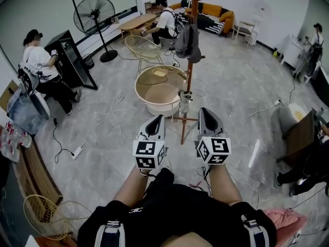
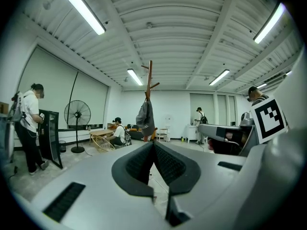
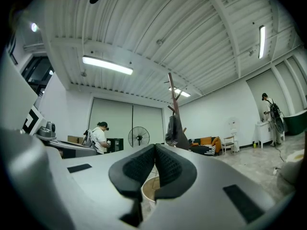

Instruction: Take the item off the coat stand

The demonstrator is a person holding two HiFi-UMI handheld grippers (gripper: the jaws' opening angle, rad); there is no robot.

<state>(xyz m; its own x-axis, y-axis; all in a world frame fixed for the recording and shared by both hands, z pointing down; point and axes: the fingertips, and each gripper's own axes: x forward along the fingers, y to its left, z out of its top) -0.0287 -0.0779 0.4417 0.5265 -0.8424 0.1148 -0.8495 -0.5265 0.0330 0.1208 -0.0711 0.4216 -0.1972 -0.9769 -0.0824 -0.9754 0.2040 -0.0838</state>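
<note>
A brown wooden coat stand rises from the floor ahead of me; its pole also shows in the left gripper view and the right gripper view. A grey garment hangs from its upper pegs. My left gripper and right gripper are held side by side in front of my body, well short of the stand. Both are shut with nothing between the jaws.
A round cream basin and a wire chair stand left of the stand's base. A floor fan, a black panel, several people, an orange sofa and cables on the floor surround the area.
</note>
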